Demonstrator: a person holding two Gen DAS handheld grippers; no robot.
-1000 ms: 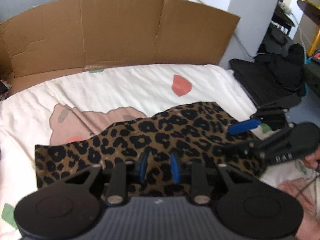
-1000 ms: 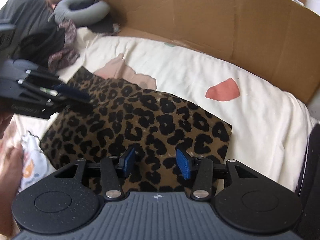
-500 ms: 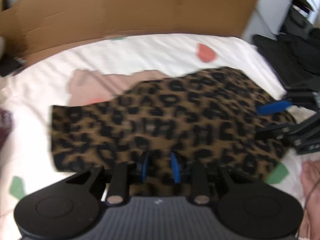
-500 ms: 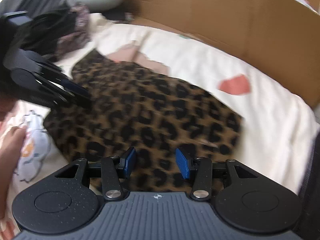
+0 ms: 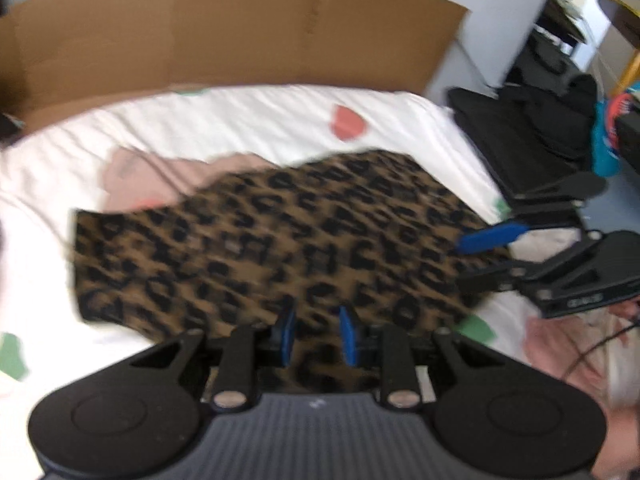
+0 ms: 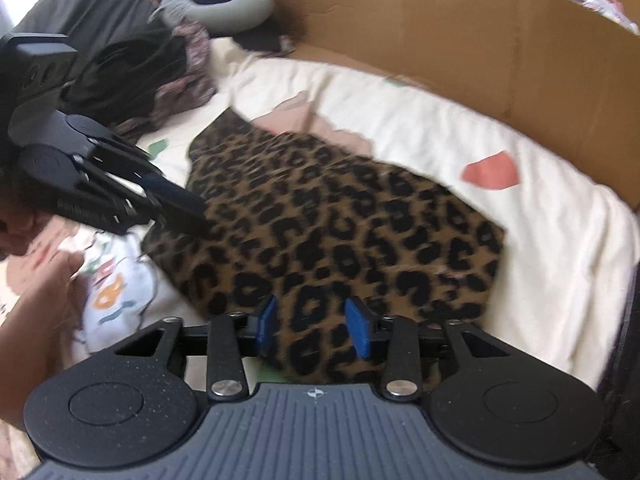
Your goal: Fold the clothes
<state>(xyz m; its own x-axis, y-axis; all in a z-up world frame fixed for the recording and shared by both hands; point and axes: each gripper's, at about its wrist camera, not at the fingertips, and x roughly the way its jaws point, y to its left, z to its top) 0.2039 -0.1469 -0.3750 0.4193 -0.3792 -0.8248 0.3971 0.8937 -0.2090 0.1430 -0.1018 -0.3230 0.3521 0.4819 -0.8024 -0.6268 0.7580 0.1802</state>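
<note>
A leopard-print garment (image 5: 280, 240) is seen spread flat on a cream bedsheet (image 5: 260, 120) printed with coral, pink and green shapes; it lies near the middle of the bed, partly covering a pink patch of the print. The bed is bordered at its far side by a flattened brown cardboard sheet (image 6: 460, 40) stood on edge. A grey neck pillow (image 6: 224, 4) and a heap of dark and floral clothing (image 6: 160, 76) are seen at the bed's left end, while black bags or clothes (image 5: 532, 120) are piled on the floor to the right, beside a white wall.

The left gripper (image 5: 316, 334) is held low over the garment's near edge, its blue pads parted with only cloth seen behind the gap. The right gripper (image 6: 312, 326) is likewise held open over the near edge at the garment's other end. Embossed lettering is carried on the side of each gripper body, but it is too blurred to be read.
</note>
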